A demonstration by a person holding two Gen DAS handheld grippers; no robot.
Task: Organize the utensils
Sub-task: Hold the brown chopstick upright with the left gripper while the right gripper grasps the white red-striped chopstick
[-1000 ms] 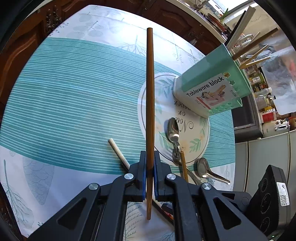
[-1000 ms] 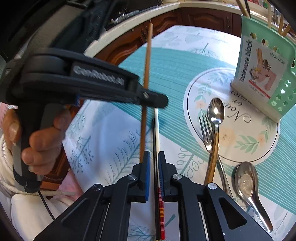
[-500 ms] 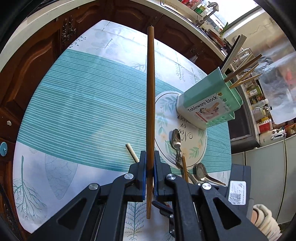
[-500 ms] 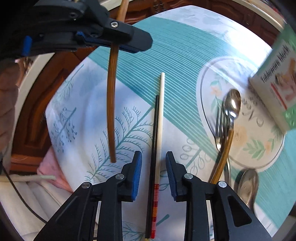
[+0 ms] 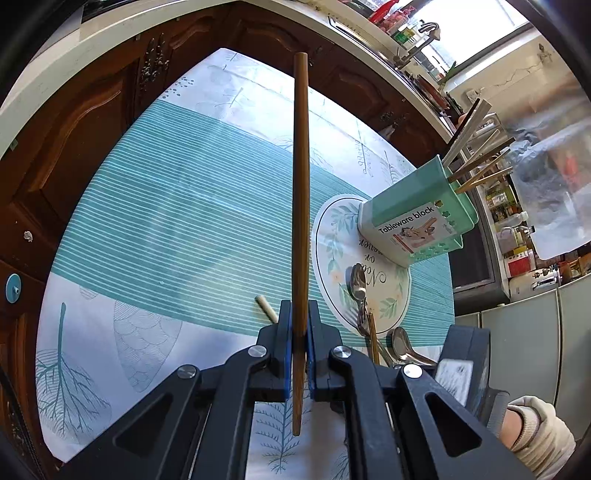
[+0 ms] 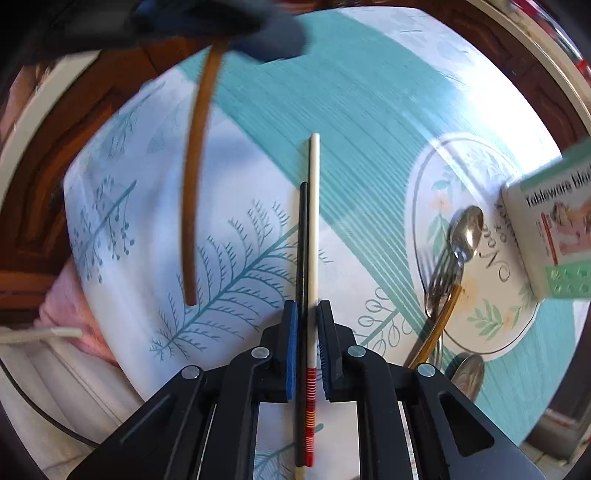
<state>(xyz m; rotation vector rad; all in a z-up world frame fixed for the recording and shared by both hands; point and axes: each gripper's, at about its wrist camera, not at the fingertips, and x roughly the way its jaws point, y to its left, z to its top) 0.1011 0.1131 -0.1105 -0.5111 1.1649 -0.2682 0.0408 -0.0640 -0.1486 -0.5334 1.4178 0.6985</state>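
A brown chopstick (image 5: 300,192), light, stiff and smooth, is clamped near its lower end by the left tool (image 5: 299,343). The right tool (image 6: 307,343) has just been closing around the white chopstick (image 6: 314,236) and black chopstick (image 6: 303,251), lying together near the counter's front edge; pad contact cannot be told.

Dark carved wooden cabinets (image 5: 92,122) under a pale countertop (image 5: 110,33) ring the room; a bright window (image 5: 469,26) pours daylight across the bench's teal-striped, leaf-printed cloth (image 5: 184,221).
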